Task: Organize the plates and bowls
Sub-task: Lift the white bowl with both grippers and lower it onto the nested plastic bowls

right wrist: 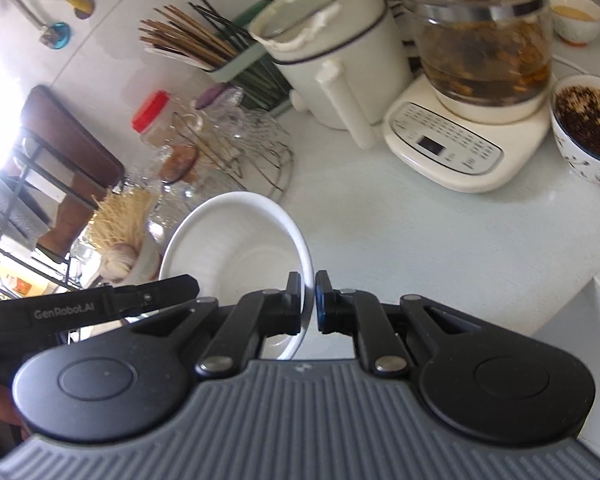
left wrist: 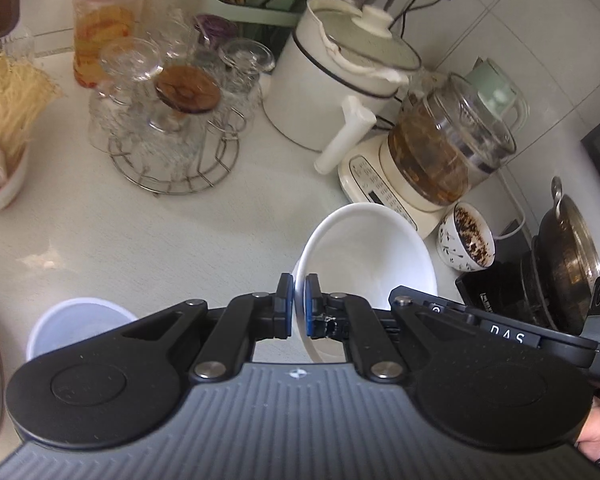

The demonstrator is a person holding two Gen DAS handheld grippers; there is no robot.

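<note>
A white bowl [left wrist: 364,256] hangs tilted above the pale counter, held by its rim from two sides. In the left wrist view my left gripper [left wrist: 299,304] is shut on the bowl's left rim, which passes between the blue pads. My right gripper [right wrist: 309,300] is shut on the opposite rim of the same white bowl [right wrist: 240,248]. Each view shows the other gripper's black body beside the bowl. The bowl looks empty inside.
A wire rack of glasses [left wrist: 172,128], a white lidded pot [left wrist: 340,80] and a glass kettle on a cream base [left wrist: 440,152] stand behind. A patterned bowl with dark residue [left wrist: 466,240] and a wok [left wrist: 568,248] sit right. A pale plastic cup [left wrist: 76,324] stands left.
</note>
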